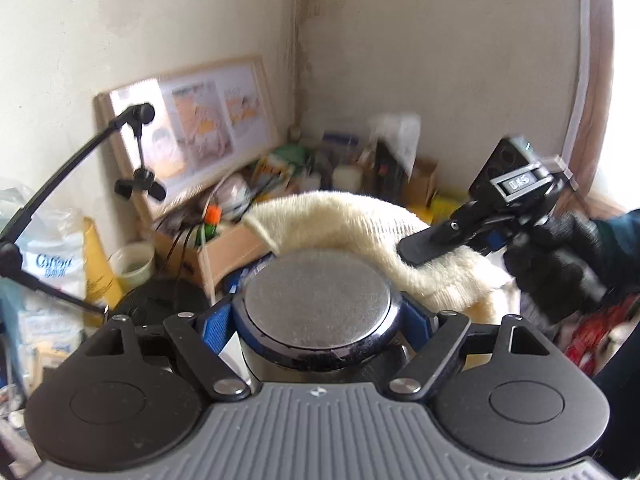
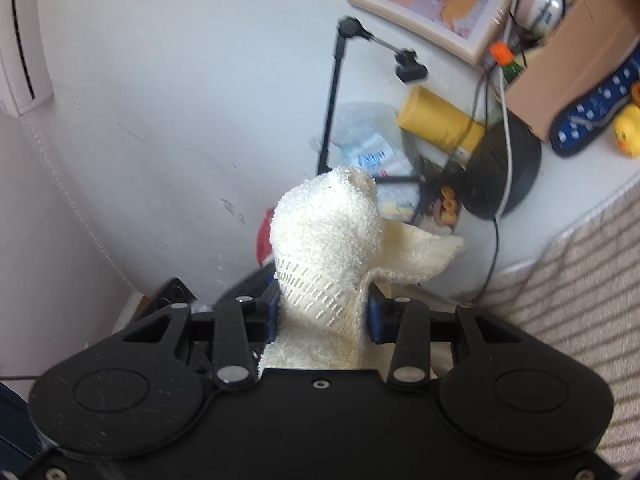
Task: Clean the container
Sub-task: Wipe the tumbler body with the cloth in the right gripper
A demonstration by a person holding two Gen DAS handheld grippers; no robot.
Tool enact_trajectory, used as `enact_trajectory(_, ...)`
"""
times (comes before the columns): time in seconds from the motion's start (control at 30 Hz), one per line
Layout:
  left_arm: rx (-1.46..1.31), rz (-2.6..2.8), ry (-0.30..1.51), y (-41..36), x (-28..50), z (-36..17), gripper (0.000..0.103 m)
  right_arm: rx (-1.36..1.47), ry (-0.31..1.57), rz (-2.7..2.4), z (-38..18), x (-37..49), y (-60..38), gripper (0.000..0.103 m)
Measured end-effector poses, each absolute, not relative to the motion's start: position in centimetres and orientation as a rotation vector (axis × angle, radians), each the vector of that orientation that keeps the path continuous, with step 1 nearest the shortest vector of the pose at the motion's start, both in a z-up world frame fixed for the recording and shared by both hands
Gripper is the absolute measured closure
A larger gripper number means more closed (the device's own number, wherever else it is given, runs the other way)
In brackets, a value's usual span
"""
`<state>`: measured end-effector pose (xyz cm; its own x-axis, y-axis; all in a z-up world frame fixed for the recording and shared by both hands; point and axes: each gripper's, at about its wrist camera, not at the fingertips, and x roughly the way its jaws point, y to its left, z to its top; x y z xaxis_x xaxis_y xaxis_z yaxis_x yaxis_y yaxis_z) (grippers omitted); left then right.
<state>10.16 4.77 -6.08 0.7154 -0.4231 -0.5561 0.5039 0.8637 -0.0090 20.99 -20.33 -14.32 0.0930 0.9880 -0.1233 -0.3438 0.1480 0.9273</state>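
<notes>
My left gripper (image 1: 318,316) is shut on a steel container (image 1: 317,312) whose round flat metal end faces the camera, its body clamped between the blue pads. A cream towel (image 1: 368,240) lies over the container's far side. My right gripper (image 2: 322,312) is shut on that same cream towel (image 2: 328,232), which bunches up in front of its fingers. In the left wrist view the right gripper (image 1: 416,250) comes in from the right, held by a black-gloved hand (image 1: 560,264), and presses the towel against the container.
A cluttered corner lies behind: a framed picture (image 1: 188,120), a cardboard box (image 1: 224,252), a black arm stand (image 1: 60,184), a yellow tube (image 2: 440,124), a round black base (image 2: 504,168) and rubber ducks (image 2: 628,132). A striped cloth (image 2: 580,288) is at right.
</notes>
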Motion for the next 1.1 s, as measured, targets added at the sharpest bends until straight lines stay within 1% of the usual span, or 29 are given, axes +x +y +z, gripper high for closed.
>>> enact_trajectory(0.1,0.151,-0.502,0.585,4.7,10.1,-6.3,0.020,0.928,0.987,1.182,-15.8,20.8,-20.3,0.064)
enact_trajectory(0.5,0.164,-0.487,0.588,4.1,10.2,-6.2,0.020,0.890,1.094,1.091,-19.3,21.2,-20.0,0.064)
enact_trajectory(1.1,0.164,-0.464,0.598,3.8,10.1,-6.1,0.020,0.868,1.280,0.909,-26.7,21.5,-19.1,0.063)
